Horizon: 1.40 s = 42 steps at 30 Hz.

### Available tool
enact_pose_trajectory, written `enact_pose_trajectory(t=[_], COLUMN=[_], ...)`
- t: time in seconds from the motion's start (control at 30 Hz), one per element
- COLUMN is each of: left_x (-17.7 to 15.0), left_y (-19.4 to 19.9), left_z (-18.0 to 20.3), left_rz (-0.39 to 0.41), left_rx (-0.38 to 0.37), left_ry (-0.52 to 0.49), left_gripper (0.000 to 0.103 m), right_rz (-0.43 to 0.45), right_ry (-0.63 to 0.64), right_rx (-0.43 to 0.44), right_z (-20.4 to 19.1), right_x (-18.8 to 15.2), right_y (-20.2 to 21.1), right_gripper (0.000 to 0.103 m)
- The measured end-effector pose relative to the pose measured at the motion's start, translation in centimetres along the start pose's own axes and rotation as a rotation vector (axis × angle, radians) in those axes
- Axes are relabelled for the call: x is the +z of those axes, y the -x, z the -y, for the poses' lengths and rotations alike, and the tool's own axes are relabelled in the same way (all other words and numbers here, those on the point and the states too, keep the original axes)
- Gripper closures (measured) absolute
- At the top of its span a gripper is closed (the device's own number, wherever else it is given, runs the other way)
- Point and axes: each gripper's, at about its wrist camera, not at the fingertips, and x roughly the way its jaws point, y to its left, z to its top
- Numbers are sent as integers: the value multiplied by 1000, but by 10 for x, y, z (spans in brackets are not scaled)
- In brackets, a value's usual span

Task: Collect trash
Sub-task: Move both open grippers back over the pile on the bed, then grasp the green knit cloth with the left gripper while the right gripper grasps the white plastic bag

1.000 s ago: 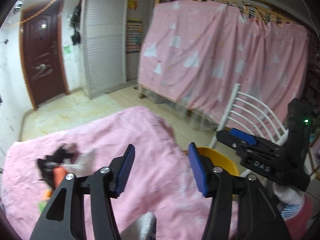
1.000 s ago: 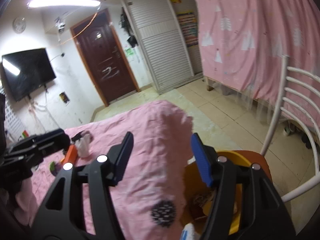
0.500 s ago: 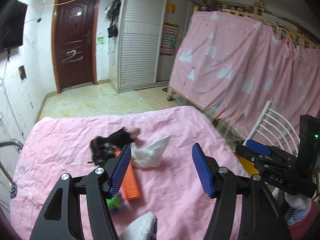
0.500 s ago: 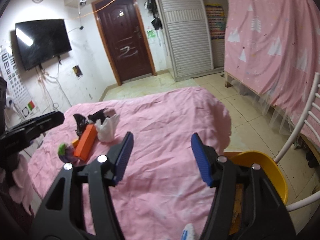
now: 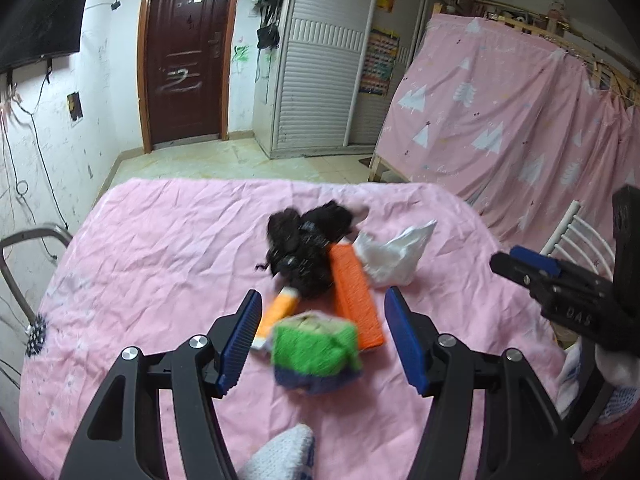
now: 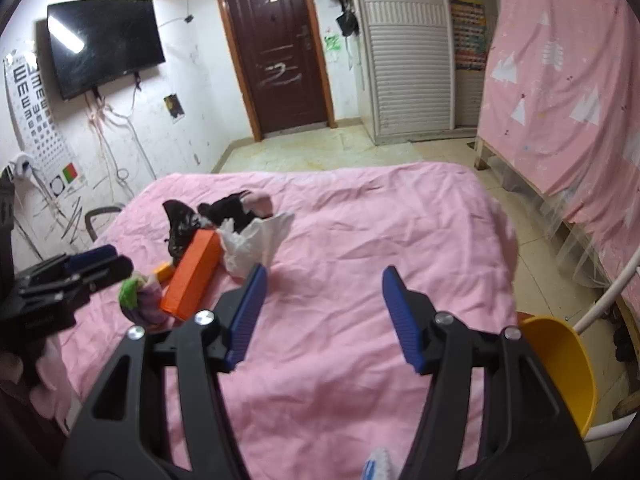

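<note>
Tabletop cover (image 5: 160,264): pink cloth, matt, creased all over. Orange box (image 5: 356,292): smooth card-like faces, dull sheen. White bag (image 5: 390,254): thin crinkled plastic, faintly glossy. Black bag (image 5: 304,248): crumpled film, speckled shine. Green wad (image 5: 314,346): fuzzy, blurred. Left tool (image 5: 320,332): matt black plastic, ribbed blue pads (image 5: 404,340), bright metal screws. Yellow bin (image 6: 560,364): smooth plastic.

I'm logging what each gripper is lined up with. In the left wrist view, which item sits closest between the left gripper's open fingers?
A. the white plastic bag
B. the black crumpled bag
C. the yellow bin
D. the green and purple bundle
D: the green and purple bundle lies right in front of the open left gripper, while the orange box, white plastic bag and black crumpled bag lie farther back.
</note>
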Motion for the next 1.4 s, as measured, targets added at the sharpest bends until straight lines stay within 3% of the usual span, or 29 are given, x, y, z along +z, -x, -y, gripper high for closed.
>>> enact_pose_trajectory(t=[0.33,0.53,0.87,1.0,1.03,1.07,1.4], left_x=[-11,-16,-19,-18,-17,-17,-11], left_y=[-17,-22,-16,-9,-6,-3,25], left_z=[-8,-7,-14,-16,-16,-17,-4], left_rz=[-38,-64,-59,-47,-42,-37,13], left_rx=[-17,-66,-106,-105,-104,-101,-80], left_ry=[-13,-25,9,28,31,34,11], left_gripper=[49,83,89,89,89,89,89], right_rz=[-50,-90,-147,-153,-150,-147,-53], right_ry=[46,46,35,48,53,57,16], right_rx=[24,38,92,147,154,157,155], right_z=[-30,-43,-48,-52,-53,-54,-38], right_x=[13,21,23,22,22,21,25], right_y=[-38,-64,-90,-89,-88,-86,-47], right_gripper=[45,45,46,69,81,84,86])
